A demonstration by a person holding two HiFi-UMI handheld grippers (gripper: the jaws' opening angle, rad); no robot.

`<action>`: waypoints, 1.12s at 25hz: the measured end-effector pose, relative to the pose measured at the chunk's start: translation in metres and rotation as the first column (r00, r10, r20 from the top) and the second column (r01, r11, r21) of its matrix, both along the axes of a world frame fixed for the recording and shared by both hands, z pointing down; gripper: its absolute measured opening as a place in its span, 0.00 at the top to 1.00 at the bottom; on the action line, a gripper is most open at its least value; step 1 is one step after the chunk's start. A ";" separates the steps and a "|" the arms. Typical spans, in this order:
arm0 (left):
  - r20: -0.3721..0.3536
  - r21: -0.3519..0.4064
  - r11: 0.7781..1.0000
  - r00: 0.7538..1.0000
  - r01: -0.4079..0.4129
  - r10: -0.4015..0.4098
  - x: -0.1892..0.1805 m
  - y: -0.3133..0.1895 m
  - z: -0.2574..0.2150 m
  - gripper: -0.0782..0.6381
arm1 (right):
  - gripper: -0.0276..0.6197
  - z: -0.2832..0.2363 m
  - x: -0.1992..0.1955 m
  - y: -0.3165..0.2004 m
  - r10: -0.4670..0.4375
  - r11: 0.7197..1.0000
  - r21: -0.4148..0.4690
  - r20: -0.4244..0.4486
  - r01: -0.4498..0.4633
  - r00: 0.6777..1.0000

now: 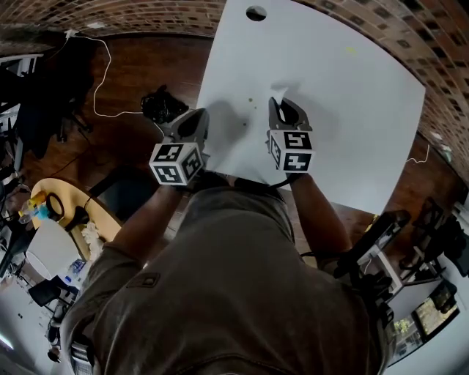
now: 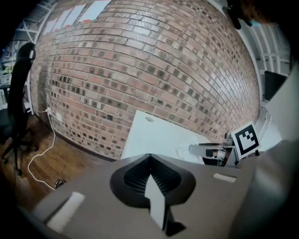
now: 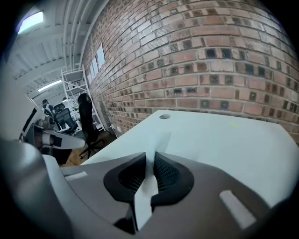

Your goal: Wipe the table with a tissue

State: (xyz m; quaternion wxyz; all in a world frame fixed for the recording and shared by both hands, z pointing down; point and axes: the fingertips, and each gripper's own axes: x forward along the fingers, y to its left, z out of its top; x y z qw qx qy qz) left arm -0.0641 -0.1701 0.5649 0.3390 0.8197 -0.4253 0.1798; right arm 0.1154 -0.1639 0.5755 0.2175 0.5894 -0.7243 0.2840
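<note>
At the far left we see a dark office chair (image 2: pixel 18 93) on the wooden floor (image 1: pixel 139 73), with a white cable (image 1: pixel 102 66) trailing across the boards below the brick wall (image 2: pixel 163 60). Next comes the left gripper (image 1: pixel 199 115), which hangs just at the left edge of the desk (image 1: pixel 344 110), its marker cube out over the floor. In the left gripper view we find its jaws closed tip to tip, pointing at the wall. We can't say whether the pale strip low between the pads is part of the gripper. To its right, over the near-left part of the desk and a little in from the near edge, the right gripper (image 1: pixel 283 103) has its jaws pinched on the tissue (image 1: pixel 279 93). In the right gripper view a white fold runs between the two dark pads. In the head view a small white tuft sticks out past the jaws, over the desk top. A round hole (image 1: pixel 256 12) sits near the desk's far-left corner, and a faint yellowish mark (image 1: pixel 350 50) lies farther right.
</note>
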 end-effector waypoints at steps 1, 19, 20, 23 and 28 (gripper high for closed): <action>0.003 -0.006 1.000 1.000 0.004 -0.004 -0.002 0.000 0.003 0.89 | 0.89 0.005 0.000 -0.001 -0.003 1.000 -0.010 0.000 0.003 1.000; 0.014 -0.029 0.998 0.999 0.048 -0.048 -0.024 0.003 0.013 0.89 | 0.89 0.036 -0.015 -0.002 -0.084 0.994 -0.083 -0.083 0.078 0.993; 0.014 -0.029 0.998 0.999 0.049 -0.049 -0.024 0.003 0.012 0.89 | 0.89 0.036 -0.017 -0.002 -0.090 0.993 -0.085 -0.086 0.082 0.992; 0.015 -0.029 0.998 0.999 0.053 -0.053 -0.027 0.002 0.010 0.89 | 0.89 0.036 -0.021 -0.003 -0.103 0.992 -0.089 -0.093 0.095 0.990; 0.017 -0.030 0.998 0.998 0.061 -0.061 -0.032 0.003 0.010 0.89 | 0.89 0.039 -0.028 -0.004 -0.127 0.989 -0.095 -0.099 0.118 0.987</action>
